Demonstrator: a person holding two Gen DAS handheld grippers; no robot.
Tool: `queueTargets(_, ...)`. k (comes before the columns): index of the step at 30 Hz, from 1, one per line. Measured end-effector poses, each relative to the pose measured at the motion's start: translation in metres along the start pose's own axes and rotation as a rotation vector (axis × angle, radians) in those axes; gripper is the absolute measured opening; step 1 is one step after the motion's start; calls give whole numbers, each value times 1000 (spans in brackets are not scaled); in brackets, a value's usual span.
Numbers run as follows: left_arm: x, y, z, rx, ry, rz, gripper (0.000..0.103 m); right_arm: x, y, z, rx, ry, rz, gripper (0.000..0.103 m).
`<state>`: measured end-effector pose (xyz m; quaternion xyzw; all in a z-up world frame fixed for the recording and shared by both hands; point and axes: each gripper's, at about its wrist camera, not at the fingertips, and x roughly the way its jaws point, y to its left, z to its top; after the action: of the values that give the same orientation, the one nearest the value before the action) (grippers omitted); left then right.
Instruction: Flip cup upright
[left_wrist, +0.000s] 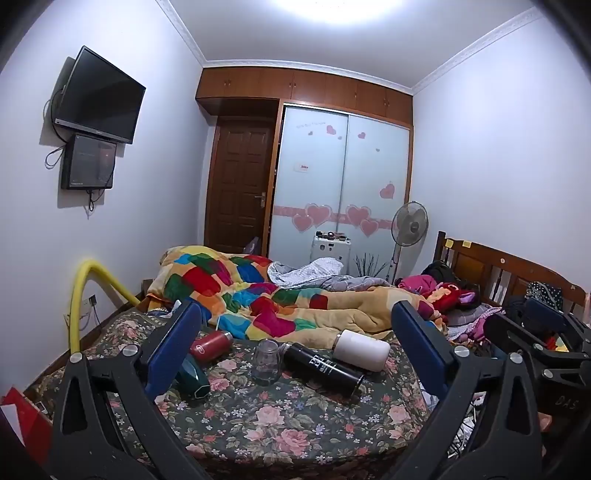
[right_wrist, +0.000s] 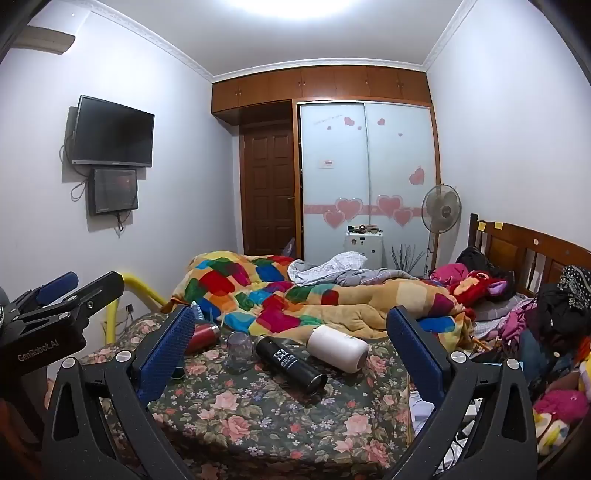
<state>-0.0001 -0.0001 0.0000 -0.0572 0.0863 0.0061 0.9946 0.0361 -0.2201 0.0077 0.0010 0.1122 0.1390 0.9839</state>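
Observation:
Several cups lie on the floral bedspread (left_wrist: 280, 424). A black flask (left_wrist: 323, 369) lies on its side in the middle; it also shows in the right wrist view (right_wrist: 290, 363). A white cup (left_wrist: 364, 349) (right_wrist: 338, 349) lies on its side just right of it. A clear glass cup (left_wrist: 266, 362) (right_wrist: 240, 350) stands mouth down to the left. A red flask (left_wrist: 210, 343) (right_wrist: 202, 336) lies further left, and a dark green cup (left_wrist: 194, 374) lies partly behind my left finger. My left gripper (left_wrist: 295, 347) and right gripper (right_wrist: 291, 343) are both open, empty, and short of the cups.
A patchwork quilt (left_wrist: 266, 295) is heaped behind the cups. Clothes and toys (right_wrist: 554, 332) pile up at the right by the wooden headboard (right_wrist: 524, 251). A yellow padded rail (left_wrist: 79, 295) stands at the bed's left edge. A fan (left_wrist: 408, 223) and wardrobe are at the back.

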Motion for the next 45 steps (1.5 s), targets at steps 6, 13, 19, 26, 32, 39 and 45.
queueTargets(6, 6, 7, 3, -4, 7, 18, 103, 0, -1, 1, 5, 4, 5, 103)
queueTargets(13, -1, 5, 2, -9, 5, 38, 103, 3, 2, -1, 6, 7, 8, 103)
queueTargets(19, -1, 7, -2, -32, 13, 53, 103, 1, 6, 0, 2, 9, 10, 103)
queueTargets(26, 0, 9, -4, -35, 15, 58, 103, 1, 4, 0, 2, 11, 12, 103)
queueTargets(32, 2, 10, -4, -26, 20, 59, 103, 1, 4, -1, 0, 12, 13, 103)
queueTargets(39, 3, 9, -5, -27, 21, 56, 103, 2, 4, -1, 0, 14, 13, 103)
queueTargets(45, 4, 7, -4, -24, 22, 55, 103, 3, 7, -3, -4, 15, 17, 103)
